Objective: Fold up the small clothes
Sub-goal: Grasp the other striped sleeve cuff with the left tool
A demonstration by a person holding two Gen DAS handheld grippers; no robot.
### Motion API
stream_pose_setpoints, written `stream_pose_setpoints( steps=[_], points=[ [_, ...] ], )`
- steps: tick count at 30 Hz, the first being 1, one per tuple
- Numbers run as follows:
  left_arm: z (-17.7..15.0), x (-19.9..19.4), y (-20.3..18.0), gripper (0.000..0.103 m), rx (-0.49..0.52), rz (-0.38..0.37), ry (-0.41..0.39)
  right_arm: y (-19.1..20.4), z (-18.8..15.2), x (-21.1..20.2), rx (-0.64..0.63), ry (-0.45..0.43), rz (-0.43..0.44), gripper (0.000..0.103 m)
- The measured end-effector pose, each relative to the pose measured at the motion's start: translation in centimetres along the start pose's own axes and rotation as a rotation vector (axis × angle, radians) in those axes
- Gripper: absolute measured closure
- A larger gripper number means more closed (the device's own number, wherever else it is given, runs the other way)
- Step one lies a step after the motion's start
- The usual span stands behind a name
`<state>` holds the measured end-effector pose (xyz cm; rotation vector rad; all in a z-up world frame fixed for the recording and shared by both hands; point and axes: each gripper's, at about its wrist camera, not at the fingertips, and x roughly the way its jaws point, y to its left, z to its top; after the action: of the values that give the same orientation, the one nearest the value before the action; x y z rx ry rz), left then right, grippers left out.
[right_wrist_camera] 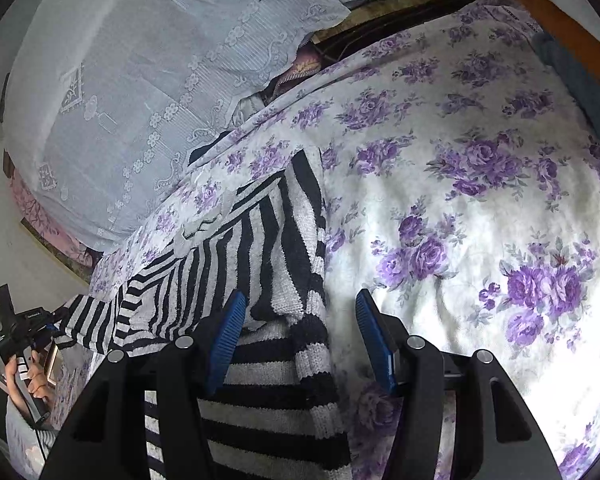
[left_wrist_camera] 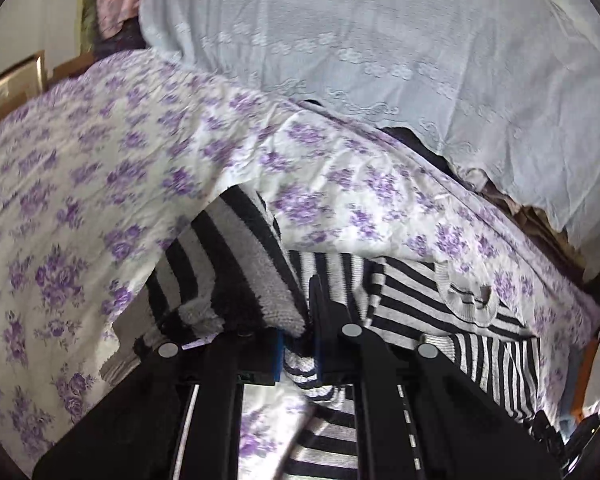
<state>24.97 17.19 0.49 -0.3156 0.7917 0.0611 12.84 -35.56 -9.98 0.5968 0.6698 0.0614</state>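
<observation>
Now — left gripper (left_wrist_camera: 298,354) pinching striped sweater (left_wrist_camera: 416,296) | right gripper (right_wrist_camera: 300,336) fingers spread

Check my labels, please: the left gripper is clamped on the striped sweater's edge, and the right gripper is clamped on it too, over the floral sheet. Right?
Not quite. The right gripper is open, its jaws apart over the striped sweater, as the right wrist view shows. The left gripper is indeed clamped on the sweater's edge, over the floral sheet.

No legible text anywhere — only a small white mark, unreadable, on the black handheld device (right_wrist_camera: 22,322).
</observation>
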Motion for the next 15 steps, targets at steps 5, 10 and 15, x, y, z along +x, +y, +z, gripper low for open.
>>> stream_pose_setpoints(
  steps=[5, 10, 15],
  points=[
    [-0.4, -0.8, -4.8, 0.093, 0.116, -0.008, -0.015, -0.2, 0.1, 0.2, 0.010, 0.008, 0.005, 0.045],
    [-2.0, -0.6, -9.7, 0.093, 0.262, 0.014, -0.020, -0.4, 0.2, 0.3, 0.018, 0.013, 0.010, 0.045],
    [-4.6, 0.6, -14.2, 0.093, 0.376, 0.004, 0.000, -0.5, 0.3, 0.3, 0.022, 0.016, 0.012, 0.045]
  ],
)
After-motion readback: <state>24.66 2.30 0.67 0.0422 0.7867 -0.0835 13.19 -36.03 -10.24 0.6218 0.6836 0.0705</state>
